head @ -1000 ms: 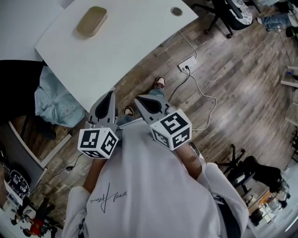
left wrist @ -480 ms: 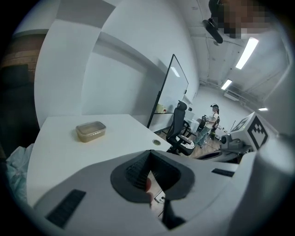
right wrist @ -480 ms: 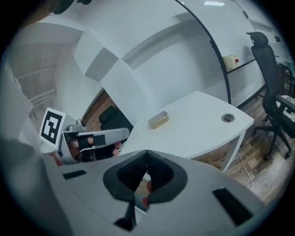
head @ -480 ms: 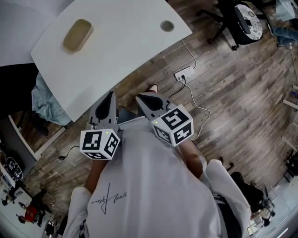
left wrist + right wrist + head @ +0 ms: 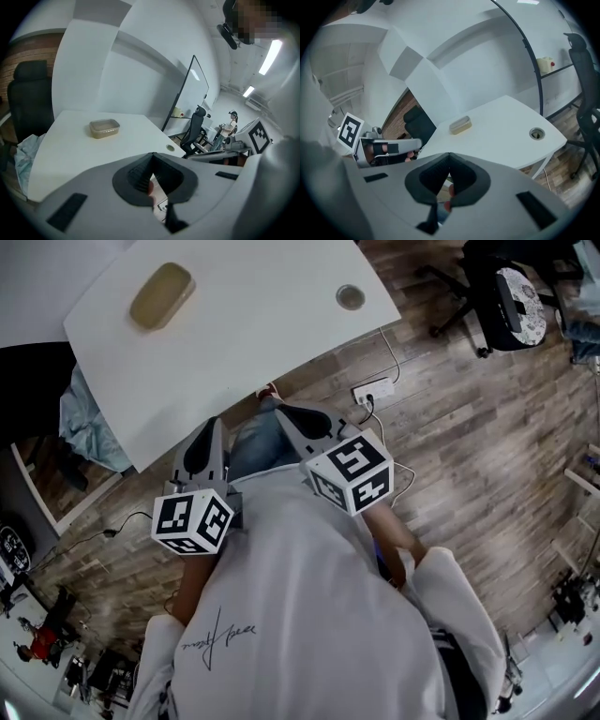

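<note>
While we are holding left gripper (image 5: 212, 426) and right gripper (image 5: 284, 412) just beside the bench (image 5: 253, 324), both jaws pressing together empty, container (image 5: 161, 294) sitting on bench

Matt white table (image 5: 253, 324), wood-plank floor (image 5: 487, 446), translucent plastic box (image 5: 161, 283)

Before the fingers of my left gripper (image 5: 210, 425) and right gripper (image 5: 284, 412), held side by side, stands the table (image 5: 246, 329). On it, the container (image 5: 161, 283) lies far left, the cable hole (image 5: 350, 297) right.
</note>
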Tool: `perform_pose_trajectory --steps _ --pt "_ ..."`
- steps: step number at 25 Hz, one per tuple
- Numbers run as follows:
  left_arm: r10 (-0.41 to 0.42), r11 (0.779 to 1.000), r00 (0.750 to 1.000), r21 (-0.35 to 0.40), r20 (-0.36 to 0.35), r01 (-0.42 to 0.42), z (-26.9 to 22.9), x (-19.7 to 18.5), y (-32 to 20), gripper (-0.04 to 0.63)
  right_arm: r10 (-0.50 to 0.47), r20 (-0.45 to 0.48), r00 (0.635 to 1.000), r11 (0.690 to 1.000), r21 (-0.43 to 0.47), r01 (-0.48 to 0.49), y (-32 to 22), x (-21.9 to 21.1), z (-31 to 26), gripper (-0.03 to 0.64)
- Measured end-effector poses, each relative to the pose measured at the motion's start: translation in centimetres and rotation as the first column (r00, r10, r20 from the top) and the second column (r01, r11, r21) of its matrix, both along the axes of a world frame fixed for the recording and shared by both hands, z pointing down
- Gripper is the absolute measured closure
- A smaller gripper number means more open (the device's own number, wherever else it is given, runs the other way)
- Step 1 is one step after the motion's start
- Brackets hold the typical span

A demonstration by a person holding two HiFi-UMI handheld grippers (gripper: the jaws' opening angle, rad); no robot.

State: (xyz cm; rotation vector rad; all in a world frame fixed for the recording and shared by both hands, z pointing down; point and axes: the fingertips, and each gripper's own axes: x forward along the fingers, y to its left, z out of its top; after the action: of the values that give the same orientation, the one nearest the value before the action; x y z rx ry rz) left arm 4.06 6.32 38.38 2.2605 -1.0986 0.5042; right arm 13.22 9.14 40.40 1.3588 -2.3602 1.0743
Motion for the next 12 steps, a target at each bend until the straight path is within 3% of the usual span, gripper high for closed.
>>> perform_pose_trajectory --steps 12 --pt "-0.079 0.995 0.991 0.057 -0.105 0.086 -1.8 0.1 -6.9 0.592 -0.095 -0.037 0.995 0.994 0.047 0.097 -7.4 -0.8 -1.2 0.609"
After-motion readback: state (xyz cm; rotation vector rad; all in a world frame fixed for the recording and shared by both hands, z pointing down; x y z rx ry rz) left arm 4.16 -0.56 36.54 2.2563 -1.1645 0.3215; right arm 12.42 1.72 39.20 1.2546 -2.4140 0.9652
